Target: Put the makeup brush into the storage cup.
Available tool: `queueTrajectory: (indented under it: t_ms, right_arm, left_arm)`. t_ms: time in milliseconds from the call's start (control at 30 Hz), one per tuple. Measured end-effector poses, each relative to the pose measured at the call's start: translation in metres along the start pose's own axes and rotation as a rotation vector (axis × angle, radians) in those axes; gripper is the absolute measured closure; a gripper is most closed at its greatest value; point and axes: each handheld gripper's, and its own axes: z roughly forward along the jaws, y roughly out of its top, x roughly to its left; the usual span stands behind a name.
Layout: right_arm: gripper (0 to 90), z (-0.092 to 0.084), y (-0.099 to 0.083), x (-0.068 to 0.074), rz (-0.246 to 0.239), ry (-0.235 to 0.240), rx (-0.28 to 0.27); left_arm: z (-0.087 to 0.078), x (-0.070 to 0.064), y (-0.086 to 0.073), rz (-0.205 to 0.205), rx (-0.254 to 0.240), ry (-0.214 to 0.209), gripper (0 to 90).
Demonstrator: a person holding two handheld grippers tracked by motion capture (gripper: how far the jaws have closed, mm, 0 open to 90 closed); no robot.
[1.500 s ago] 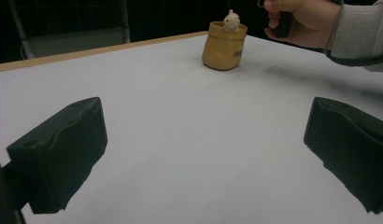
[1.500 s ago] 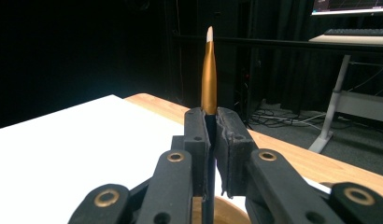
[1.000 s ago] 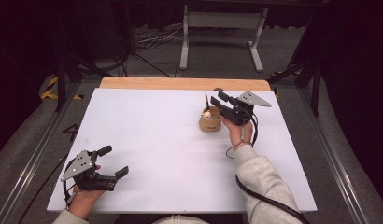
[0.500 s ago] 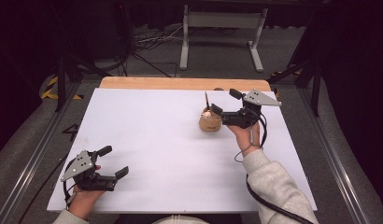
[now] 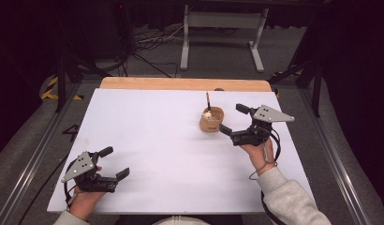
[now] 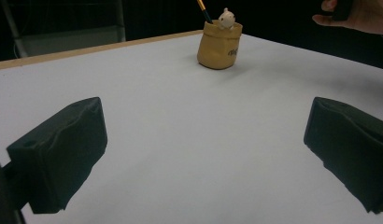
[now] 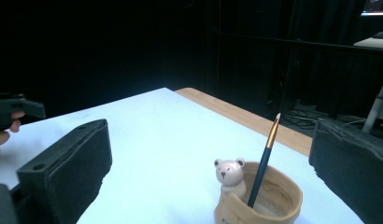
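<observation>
A tan cup with a small bear figure on its rim stands on the white table, right of centre. A dark brush with a gold ferrule leans in it. My right gripper hovers just right of the cup; its jaws have just been opening and nothing is between them. From the right gripper view, the cup and brush sit low ahead of that gripper. My left gripper rests open at the near left corner, far from the cup.
A wooden strip runs along the table's far edge. Beyond it stand a metal frame and loose cables on the floor. Metal rails flank the table. The other hand is at the top right of the left gripper view.
My right gripper has drawn back to the right of the cup, and its jaws have spread wide. The brush stays standing in the cup. The left gripper has not moved.
</observation>
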Motion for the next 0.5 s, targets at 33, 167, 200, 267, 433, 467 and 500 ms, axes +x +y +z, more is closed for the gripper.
queueTrajectory:
  t_ms: [33,167,200,267,433,467,500]
  right_arm:
    - [0.0,-0.003,-0.001,0.001,-0.007,0.000,-0.002]
    - [0.0,-0.012,-0.005,0.005,-0.024,0.001,-0.009]
    - [0.0,-0.015,-0.008,0.006,-0.021,0.013,-0.017]
    - [0.0,-0.018,-0.012,0.008,-0.024,0.023,-0.018]
    - [0.0,-0.024,-0.022,0.013,-0.042,0.049,-0.012]
    - [0.0,-0.025,-0.023,0.014,-0.042,0.048,-0.013]
    - [0.0,-0.026,-0.024,0.015,-0.047,0.042,-0.013]
  left_arm:
    - [0.000,0.000,0.000,0.000,0.000,0.000,0.3]
    - [0.000,0.000,0.000,0.002,-0.005,0.001,0.4]
    - [0.000,0.000,0.000,0.003,-0.004,0.000,0.3]
    - [0.000,-0.001,0.000,0.003,0.002,-0.002,0.4]
    - [0.000,-0.001,0.000,0.003,0.000,-0.008,0.4]
    - [0.000,-0.001,0.001,0.003,0.000,-0.008,0.4]
    - [0.000,-0.001,0.001,0.002,0.000,-0.009,0.4]
